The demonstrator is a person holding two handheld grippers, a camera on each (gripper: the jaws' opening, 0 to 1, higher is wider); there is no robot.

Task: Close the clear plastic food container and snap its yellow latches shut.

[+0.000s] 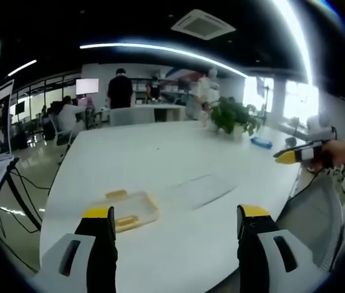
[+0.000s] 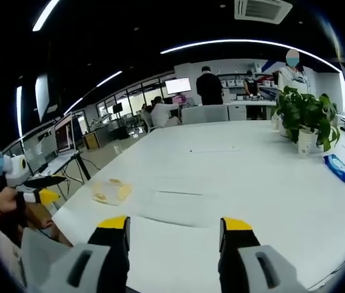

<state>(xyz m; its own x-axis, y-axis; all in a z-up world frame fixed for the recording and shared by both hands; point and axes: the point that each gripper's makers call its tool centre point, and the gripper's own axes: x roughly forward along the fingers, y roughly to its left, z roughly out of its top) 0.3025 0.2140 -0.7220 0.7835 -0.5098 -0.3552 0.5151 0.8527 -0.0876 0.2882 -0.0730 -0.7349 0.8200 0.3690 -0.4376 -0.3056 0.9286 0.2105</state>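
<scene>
1. The clear plastic food container [image 1: 128,210] lies flat on the white worktop [image 1: 178,159], near its left front edge. In the left gripper view it sits just ahead of the left tongs' [image 1: 175,223] left jaw, so it lies forward and to the left of them.
2. Its long axis runs roughly across that view, slightly slanted. Yellow latches [image 1: 116,195] show on its far and near long sides; whether the lid is seated I cannot tell. Nothing can be made out inside it.
3. The left tongs stand wide, holding nothing, above the worktop's near edge.
4. In the right gripper view the same container [image 2: 112,191] lies well off to the left and farther away, so the left tongs look the nearer of the two and better placed to steady it.
5. The right tongs [image 2: 175,229] also stand wide and hold nothing, facing the bare middle of the worktop.
6. Further right stand a potted plant [image 2: 307,119] and a blue pack [image 2: 337,167], both well apart from the container and out of the way.
</scene>
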